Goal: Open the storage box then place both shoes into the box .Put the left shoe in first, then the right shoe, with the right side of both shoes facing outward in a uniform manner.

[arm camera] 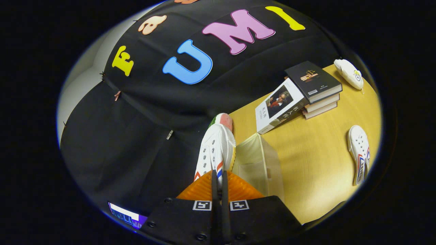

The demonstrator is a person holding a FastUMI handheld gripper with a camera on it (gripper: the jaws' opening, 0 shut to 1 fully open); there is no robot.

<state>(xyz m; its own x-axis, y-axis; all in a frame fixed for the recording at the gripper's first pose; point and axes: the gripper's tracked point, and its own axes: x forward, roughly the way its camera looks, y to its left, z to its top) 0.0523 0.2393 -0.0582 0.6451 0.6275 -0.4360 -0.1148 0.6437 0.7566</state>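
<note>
Desk [316,170]: pale wood top, seen steeply tilted because the camera is rolled; it carries everything below.
Storage box [260,163]: translucent, pale, on the desk at about 2 o'clock from the fingertips, just beside the held shoe. Looks open towards the camera, though I cannot be sure where its lid is.
Stack of books [315,90]: beyond the box at 1 o'clock, near the desk's far edge; one white-covered book [277,109] leans off the pile. Clutter, not part of the job.
Held shoe [216,149]: white lace-up sneaker with red and blue stripes, raised off the desk, toe pointing to 12 o'clock straight ahead of the fingers. Likely carried this way so it can be swung over the box.
Hand-held gripper [218,180]: fingers nearly together, clenched on the held shoe's heel end.
Second shoe [359,153]: matching sneaker, lying on the desk at 3 o'clock, well apart from the box, waiting its turn.
White object [349,73]: small, rounded, at the far corner; cannot identify.
</note>
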